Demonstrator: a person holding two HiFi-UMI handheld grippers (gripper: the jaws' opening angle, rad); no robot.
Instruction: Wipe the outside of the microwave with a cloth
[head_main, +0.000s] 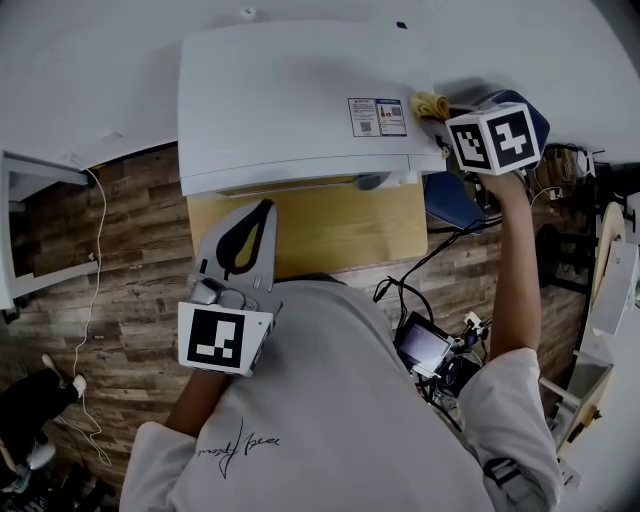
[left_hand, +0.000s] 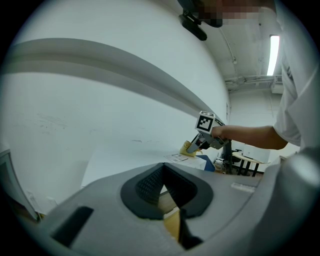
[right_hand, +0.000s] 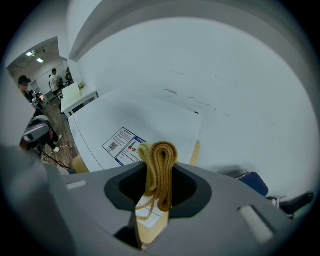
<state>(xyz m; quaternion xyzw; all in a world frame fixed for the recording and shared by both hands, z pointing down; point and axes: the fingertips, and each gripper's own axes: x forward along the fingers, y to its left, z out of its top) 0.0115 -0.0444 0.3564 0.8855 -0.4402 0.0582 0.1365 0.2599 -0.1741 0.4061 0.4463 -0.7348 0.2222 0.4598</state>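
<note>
The white microwave (head_main: 290, 90) stands on a wooden stand against the wall; its top bears a printed label (head_main: 377, 116). My right gripper (head_main: 438, 112) is shut on a folded yellow cloth (head_main: 431, 103) at the microwave's top right corner. In the right gripper view the cloth (right_hand: 159, 170) sticks up between the jaws above the microwave top (right_hand: 145, 125). My left gripper (head_main: 252, 225) hangs low in front of the stand, jaws together with nothing between them. The left gripper view shows its tips (left_hand: 167, 187) below the microwave (left_hand: 135, 155), with the cloth (left_hand: 190, 147) far off.
The wooden stand (head_main: 330, 235) juts out under the microwave. A blue chair (head_main: 455, 200) sits at the right, with cables and a small device (head_main: 425, 345) on the wood floor. A white table edge (head_main: 30, 230) is at the left. People stand far off (right_hand: 52, 80).
</note>
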